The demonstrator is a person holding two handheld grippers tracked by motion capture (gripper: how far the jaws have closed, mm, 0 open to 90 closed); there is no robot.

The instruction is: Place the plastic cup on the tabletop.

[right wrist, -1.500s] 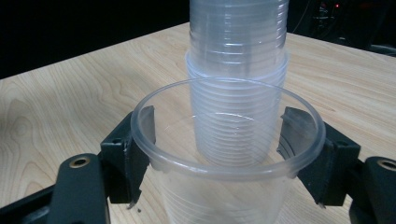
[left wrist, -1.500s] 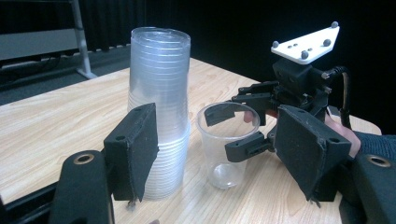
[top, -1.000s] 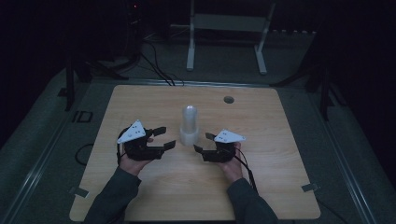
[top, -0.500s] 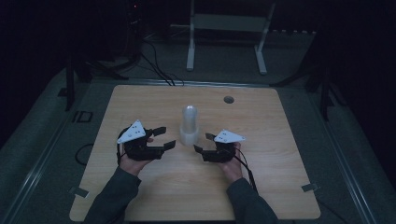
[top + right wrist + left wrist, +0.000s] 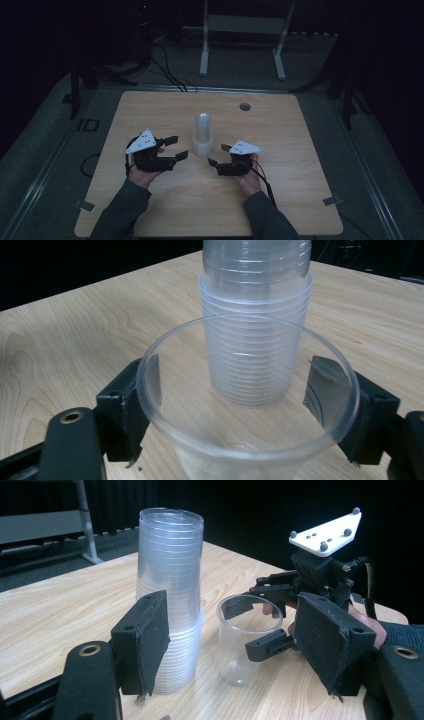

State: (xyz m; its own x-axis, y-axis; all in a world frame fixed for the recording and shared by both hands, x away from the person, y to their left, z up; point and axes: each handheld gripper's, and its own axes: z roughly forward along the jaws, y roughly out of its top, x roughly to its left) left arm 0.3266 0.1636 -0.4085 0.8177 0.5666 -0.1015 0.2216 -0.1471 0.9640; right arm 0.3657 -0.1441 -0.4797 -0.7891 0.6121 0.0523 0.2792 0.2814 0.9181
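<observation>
Straddling a single clear cup (image 5: pixel 247 405), right gripper (image 5: pixel 220 155) jaws just opened, pads clear; left gripper (image 5: pixel 175 147) empty, open. Cup at stack's (image 5: pixel 202 132) 4 o'clock: light, thin, crushable; grip the sidewall below the rim gently.

The tall stack of clear plastic cups (image 5: pixel 256 315) is running off the top edge beyond the right gripper (image 5: pixel 250 385), and the single clear plastic cup (image 5: pixel 248 405) between its jaws is losing its base below.

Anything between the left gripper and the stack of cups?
Nothing visible. In the left gripper view the stack of cups stands just beyond the left gripper, with bare table around it. The single cup stands beside the stack, between the right gripper's just-opened jaws.
</observation>
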